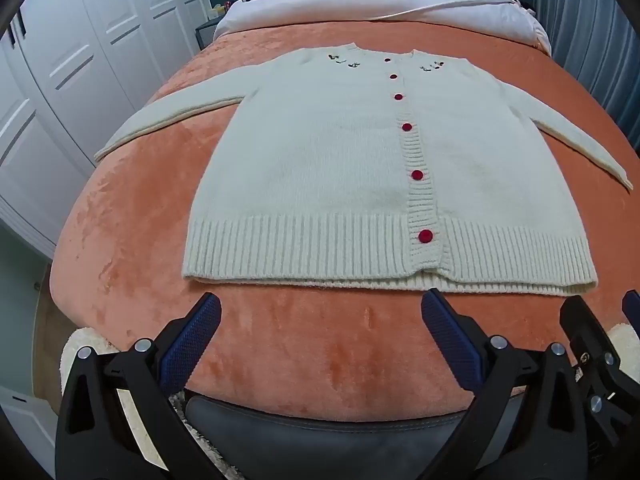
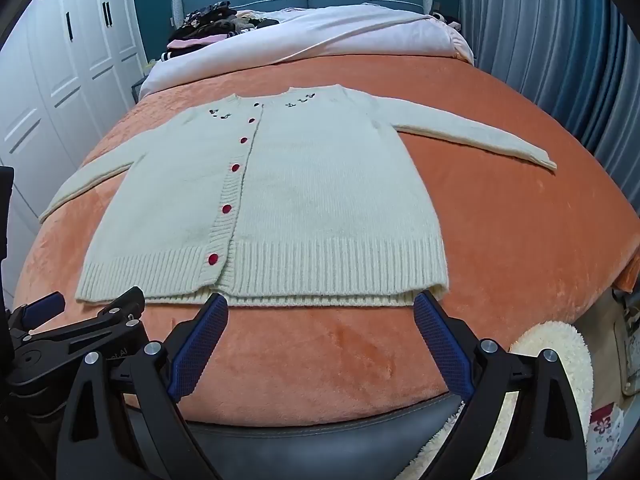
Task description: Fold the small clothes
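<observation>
While both tools hang over the near edge of the bed, neither has taken hold of anything: the left gripper stands with its jaws spread wide over bare orange blanket, and the right gripper is spread just as wide, with nothing between its blue pads. In the left view the right gripper's frame shows at about four o'clock; in the right view the left one shows at about eight o'clock, so the two sit side by side.

Just beyond the fingertips, toward twelve o'clock, lies the cream cardigan, buttoned with red buttons, front up and flat, its ribbed hem nearest the tools. One sleeve reaches out toward nine o'clock, the other sleeve toward two o'clock. Farther off at twelve o'clock are a white quilt and a pile of dark clothes.

By my reading, folding has not begun; this is the approach. The next move likely calls for each gripper to reach a sleeve or side edge, pinch only the knit and not the blanket beneath, and carry it inward over the body.
</observation>
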The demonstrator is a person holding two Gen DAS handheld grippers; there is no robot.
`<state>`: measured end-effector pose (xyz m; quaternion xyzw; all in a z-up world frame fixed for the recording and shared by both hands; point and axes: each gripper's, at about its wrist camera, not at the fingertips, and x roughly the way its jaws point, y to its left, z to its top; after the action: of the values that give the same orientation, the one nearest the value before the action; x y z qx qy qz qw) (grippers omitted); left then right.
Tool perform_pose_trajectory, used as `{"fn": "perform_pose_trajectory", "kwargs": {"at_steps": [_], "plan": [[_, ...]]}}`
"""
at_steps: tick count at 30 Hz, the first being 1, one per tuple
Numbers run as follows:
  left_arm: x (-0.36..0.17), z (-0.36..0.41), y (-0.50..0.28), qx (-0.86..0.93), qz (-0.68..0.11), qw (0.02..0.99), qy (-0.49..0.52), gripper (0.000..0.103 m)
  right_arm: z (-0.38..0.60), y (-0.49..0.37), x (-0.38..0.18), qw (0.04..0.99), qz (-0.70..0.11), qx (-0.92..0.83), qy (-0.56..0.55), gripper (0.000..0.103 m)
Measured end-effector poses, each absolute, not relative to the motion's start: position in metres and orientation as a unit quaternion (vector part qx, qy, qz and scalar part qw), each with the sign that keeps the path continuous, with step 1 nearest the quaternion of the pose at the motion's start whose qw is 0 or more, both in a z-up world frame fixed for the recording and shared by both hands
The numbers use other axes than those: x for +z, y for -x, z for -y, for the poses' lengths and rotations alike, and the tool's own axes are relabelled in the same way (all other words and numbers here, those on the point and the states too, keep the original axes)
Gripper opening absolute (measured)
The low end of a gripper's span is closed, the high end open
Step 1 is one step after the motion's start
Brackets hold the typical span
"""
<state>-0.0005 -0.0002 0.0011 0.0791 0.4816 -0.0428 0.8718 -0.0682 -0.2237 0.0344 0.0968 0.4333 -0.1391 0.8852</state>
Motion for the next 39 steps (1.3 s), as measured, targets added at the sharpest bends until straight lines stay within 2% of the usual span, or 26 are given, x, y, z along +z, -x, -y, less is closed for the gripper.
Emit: {"fn": "perform_pose_trajectory", "kwargs": {"at_steps": [39], "plan": [[0.0057,0.0040,0.0009,-0.038,-0.473,0.876,-0.083,0.097,0.2263,0.0677,0.0344,0.883,-0.436,-0.141,-0.101,0.092]]}}
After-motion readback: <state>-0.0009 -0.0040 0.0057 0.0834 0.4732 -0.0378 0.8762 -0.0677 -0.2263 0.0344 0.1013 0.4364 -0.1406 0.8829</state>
